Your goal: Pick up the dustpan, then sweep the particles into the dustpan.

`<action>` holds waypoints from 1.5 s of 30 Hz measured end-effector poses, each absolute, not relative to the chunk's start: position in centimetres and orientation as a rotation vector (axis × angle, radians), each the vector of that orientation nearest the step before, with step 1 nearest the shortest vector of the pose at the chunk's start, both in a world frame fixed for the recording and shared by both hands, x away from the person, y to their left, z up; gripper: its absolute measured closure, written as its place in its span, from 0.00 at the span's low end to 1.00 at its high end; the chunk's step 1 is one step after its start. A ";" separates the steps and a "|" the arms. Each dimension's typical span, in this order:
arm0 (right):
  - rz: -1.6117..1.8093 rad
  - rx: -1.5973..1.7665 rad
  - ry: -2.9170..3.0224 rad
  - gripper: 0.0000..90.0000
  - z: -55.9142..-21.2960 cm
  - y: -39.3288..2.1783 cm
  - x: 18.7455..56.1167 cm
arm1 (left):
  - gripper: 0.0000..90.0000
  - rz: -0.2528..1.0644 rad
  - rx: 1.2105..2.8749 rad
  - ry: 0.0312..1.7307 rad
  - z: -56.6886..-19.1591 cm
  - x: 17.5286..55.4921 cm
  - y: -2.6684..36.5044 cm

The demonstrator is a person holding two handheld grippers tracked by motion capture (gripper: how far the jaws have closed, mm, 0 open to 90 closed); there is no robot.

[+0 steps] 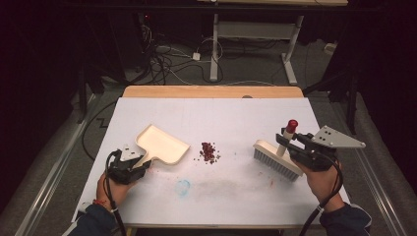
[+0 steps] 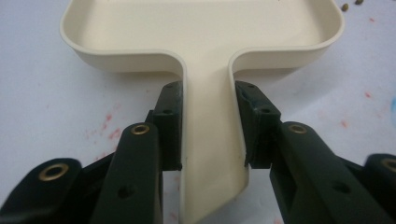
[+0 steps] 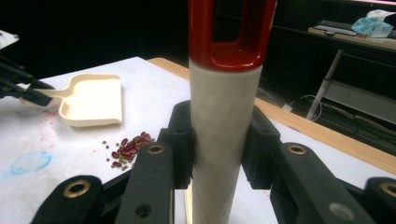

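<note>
Sweep set-up: dustpan and brush both gripped.
Left hand-held gripper [image 1: 139, 162] clamps dustpan [image 1: 163, 144] handle; right hand-held gripper [image 1: 290, 141] clamps brush [image 1: 278, 158]. Beans [image 1: 209, 152] lie between on tabletop [image 1: 236, 191]; keep pan lip flat, sweep leftward.

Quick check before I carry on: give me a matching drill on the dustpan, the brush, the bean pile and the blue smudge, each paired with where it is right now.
1 dustpan
2 brush
3 bean pile
4 blue smudge

A loose on the table's middle
B handle clamped in the left hand-held gripper
C marked on the near table surface
D handle clamped in the right hand-held gripper

Pairs: 1-B, 2-D, 3-A, 4-C
</note>
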State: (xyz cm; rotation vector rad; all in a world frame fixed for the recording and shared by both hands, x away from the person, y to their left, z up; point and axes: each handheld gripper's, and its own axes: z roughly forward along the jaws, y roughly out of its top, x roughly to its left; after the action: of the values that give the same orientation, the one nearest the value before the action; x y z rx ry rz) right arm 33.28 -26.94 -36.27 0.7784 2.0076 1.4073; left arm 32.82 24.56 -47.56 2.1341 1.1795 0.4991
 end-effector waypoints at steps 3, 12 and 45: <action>1.420 0.778 2.005 0.77 -36.2 -26.4 34.3 | 0.71 0.479 2.145 1.169 -47.6 31.8 24.9; 1.422 0.778 2.021 0.77 -36.4 -25.2 36.1 | 0.71 0.439 2.184 1.119 -47.5 30.1 24.4; 1.492 0.746 1.996 0.77 -36.4 -17.4 42.6 | 0.70 0.374 2.284 0.962 -47.1 28.9 22.1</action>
State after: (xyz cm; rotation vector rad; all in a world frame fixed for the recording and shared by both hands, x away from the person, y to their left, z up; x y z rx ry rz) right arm 42.57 -17.40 -36.41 0.7455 1.9962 1.4922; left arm 28.90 22.06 -47.05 2.2836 0.9620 0.3738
